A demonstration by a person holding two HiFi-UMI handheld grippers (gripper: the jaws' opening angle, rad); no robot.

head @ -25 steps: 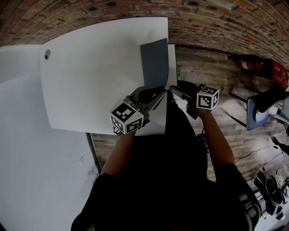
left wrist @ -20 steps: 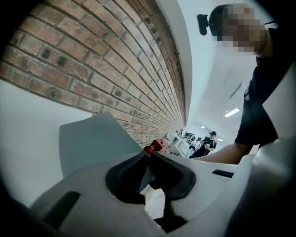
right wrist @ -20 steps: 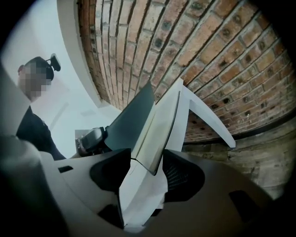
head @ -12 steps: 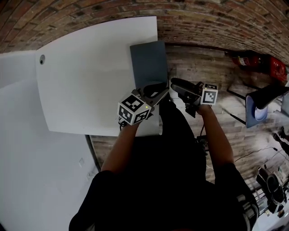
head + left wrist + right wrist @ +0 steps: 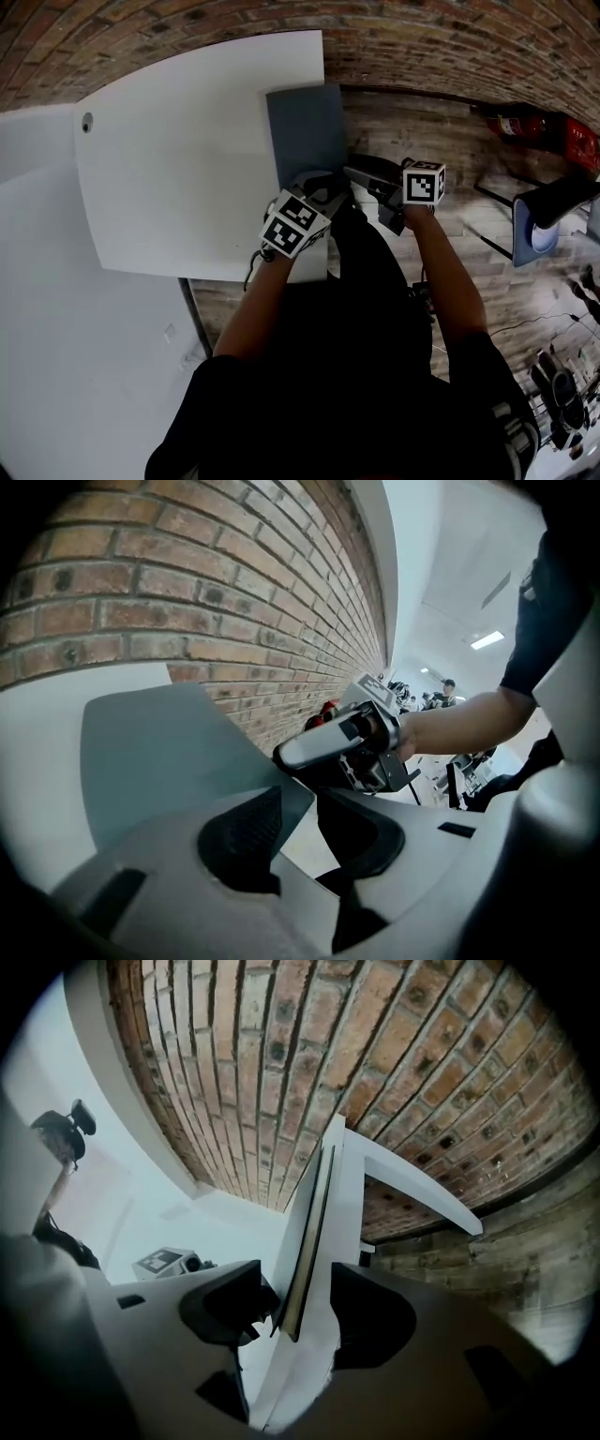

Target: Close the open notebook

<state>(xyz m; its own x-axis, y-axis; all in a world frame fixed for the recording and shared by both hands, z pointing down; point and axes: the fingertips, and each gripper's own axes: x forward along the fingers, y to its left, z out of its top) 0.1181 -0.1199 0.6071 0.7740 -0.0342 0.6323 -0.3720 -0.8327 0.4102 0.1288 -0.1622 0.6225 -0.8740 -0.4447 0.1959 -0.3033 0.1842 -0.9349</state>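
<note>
The grey notebook (image 5: 305,131) lies shut and flat at the right edge of the white table (image 5: 178,169). My left gripper (image 5: 323,185) hovers at its near end. In the left gripper view the cover (image 5: 159,752) fills the left side. Its near corner reaches in between the jaws of the left gripper (image 5: 305,822), which have just been opening; the pads stand off it. My right gripper (image 5: 356,173) is at the notebook's right side. Its jaws have just been opening too and stand wide, one on each side of the notebook's edge (image 5: 305,1241) and the table edge, without pressing.
A brick wall (image 5: 450,37) runs behind the table. A wooden floor (image 5: 441,131) with a red fire extinguisher (image 5: 516,127) lies to the right. The tabletop has a cable hole (image 5: 86,122). A second white surface (image 5: 56,309) adjoins on the left.
The raised cover has come down, and the notebook now lies flat and shut. My left gripper sank towards its near end and let go. The right gripper shifted slightly.
</note>
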